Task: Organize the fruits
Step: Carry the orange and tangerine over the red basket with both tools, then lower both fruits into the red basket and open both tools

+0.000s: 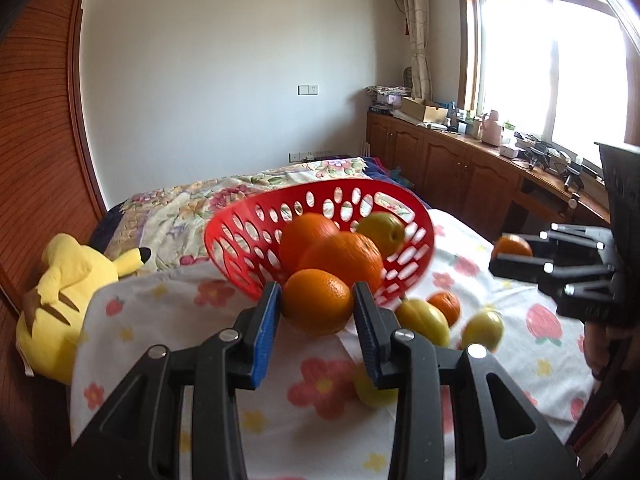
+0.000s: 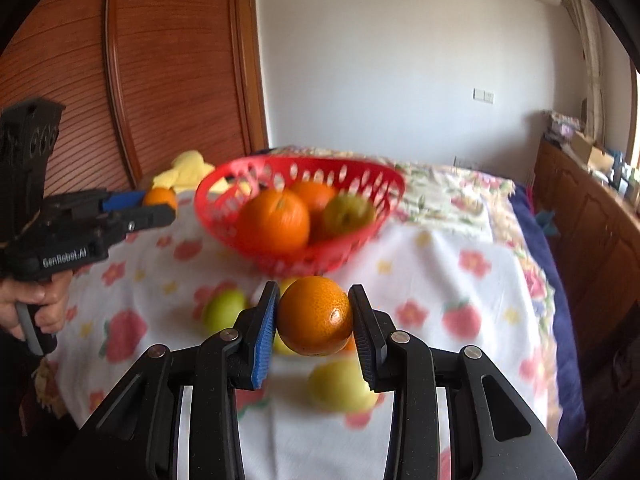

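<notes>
Surroundings: a red perforated basket [image 1: 320, 236] sits tilted on a flower-print cloth [image 1: 320, 392] over a bed, holding two oranges and a yellow-green fruit [image 1: 378, 230]. A yellow plush toy [image 1: 64, 300] lies at the left.
Loose fruit: yellow-green fruits [image 2: 340, 386] and a small orange [image 1: 446, 306] lie on the cloth in front of the basket.
Left gripper [image 1: 316, 308]: clamped on an orange [image 1: 318, 302], raised just before the basket's near rim.
Right gripper [image 2: 314, 316]: clamped on another orange [image 2: 316, 316], lifted above the loose fruit.
Hand [image 2: 28, 300]: grasps the left gripper's handle, pointing slightly downward.
</notes>
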### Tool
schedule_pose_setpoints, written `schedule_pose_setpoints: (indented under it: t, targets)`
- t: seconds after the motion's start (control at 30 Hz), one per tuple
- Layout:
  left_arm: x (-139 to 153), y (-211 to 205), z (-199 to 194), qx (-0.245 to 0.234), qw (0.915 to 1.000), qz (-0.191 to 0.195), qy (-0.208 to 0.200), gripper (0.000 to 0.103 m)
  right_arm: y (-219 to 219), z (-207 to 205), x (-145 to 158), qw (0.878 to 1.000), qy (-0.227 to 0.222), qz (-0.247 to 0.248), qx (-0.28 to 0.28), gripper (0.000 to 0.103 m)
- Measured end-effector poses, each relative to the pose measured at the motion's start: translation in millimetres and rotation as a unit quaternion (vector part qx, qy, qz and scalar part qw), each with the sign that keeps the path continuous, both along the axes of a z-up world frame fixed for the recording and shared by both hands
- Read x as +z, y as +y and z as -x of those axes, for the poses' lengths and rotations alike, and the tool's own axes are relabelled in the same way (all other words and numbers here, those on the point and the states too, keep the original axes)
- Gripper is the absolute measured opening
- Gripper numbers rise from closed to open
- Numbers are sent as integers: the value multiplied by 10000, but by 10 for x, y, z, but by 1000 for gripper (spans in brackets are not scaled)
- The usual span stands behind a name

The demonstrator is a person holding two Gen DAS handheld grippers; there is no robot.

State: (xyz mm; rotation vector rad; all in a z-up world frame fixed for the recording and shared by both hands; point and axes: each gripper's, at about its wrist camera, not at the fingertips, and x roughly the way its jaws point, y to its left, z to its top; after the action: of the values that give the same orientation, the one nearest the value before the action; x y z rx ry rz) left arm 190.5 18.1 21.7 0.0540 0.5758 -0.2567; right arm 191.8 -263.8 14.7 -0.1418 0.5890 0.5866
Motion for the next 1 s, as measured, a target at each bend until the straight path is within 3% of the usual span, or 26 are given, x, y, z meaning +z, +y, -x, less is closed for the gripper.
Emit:
schedule_pose_setpoints:
  t: [0.47, 1.0]
  targets:
    - [-61, 133, -631, 155, 9998, -45, 94, 35, 324, -883, 145, 9995, -67, 97, 301, 35]
    - [-235, 159, -948, 137, 9996, -60, 258, 35, 622, -1410, 38, 9985, 136, 278, 445, 35]
